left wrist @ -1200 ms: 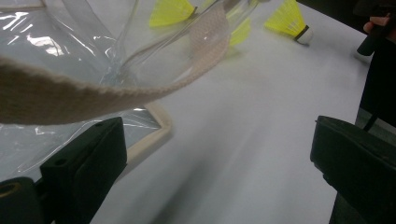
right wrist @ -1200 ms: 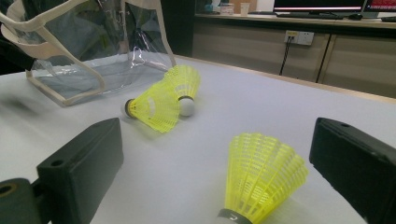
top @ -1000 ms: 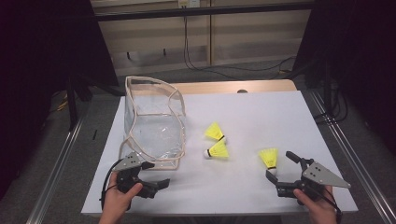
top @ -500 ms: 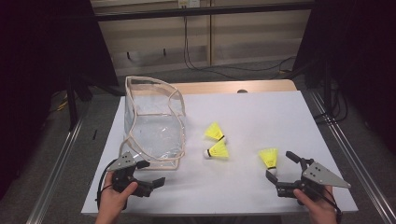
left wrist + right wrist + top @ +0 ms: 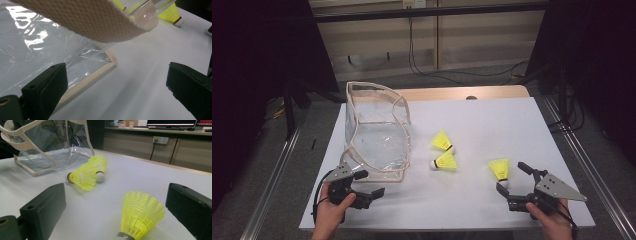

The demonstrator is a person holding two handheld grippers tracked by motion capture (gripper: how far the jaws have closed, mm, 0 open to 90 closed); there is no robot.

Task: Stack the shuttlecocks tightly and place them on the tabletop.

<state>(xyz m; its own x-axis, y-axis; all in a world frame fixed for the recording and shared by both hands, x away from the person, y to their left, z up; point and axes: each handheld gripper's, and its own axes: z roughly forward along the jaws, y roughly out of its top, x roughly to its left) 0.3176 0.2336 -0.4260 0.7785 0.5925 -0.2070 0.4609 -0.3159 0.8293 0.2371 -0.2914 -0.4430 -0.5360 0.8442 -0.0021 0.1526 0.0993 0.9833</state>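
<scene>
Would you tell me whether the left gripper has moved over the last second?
Yes. The left gripper slid toward the table's near edge, away from the clear bag.

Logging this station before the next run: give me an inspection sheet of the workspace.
Surface: white table, flat.
Job's things: clear bag with beige trim, upright, open; three yellow shuttlecocks, two touching beside it, one apart.
Clutter: nothing seen.
Grippers: left gripper open at the bag's front corner; right gripper open around the lone shuttlecock.
Cables: black leads on the floor behind.
Surroundings: wooden cabinets, dark curtains.
</scene>
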